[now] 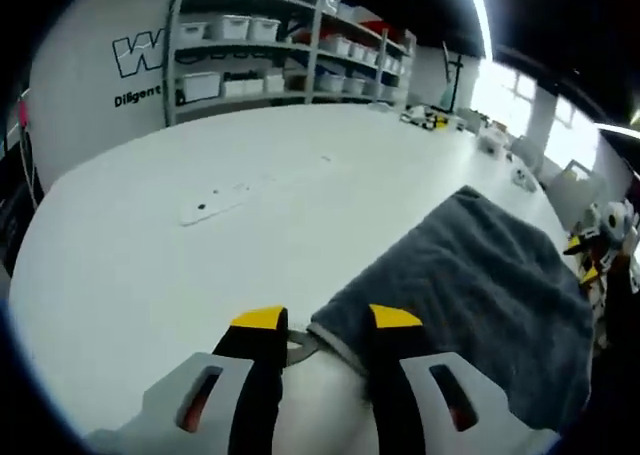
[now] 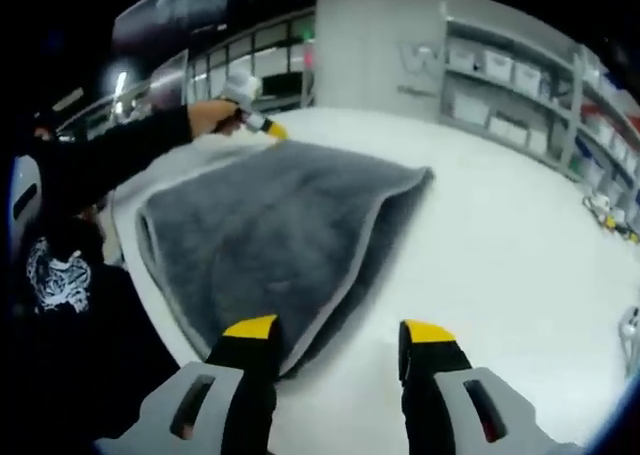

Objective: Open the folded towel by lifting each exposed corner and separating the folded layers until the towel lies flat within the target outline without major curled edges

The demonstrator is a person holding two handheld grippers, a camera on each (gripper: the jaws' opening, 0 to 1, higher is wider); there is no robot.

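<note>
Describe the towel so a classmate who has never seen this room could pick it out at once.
Start at the large white table in front of the storage shelves. Near its edge lies the towel, folded. It is the only dark grey, fluffy cloth there, with a paler stitched border.

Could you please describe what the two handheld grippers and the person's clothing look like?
Both the left gripper and the right gripper have black jaws with yellow tips on pale grey bodies with slots showing red inside. The person wears a black sleeve and a black top with a white print.

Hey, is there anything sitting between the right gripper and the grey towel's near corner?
Nothing visible. The right gripper is open right at the towel edge, only bare white table around it. The left gripper is at the far corner.
</note>
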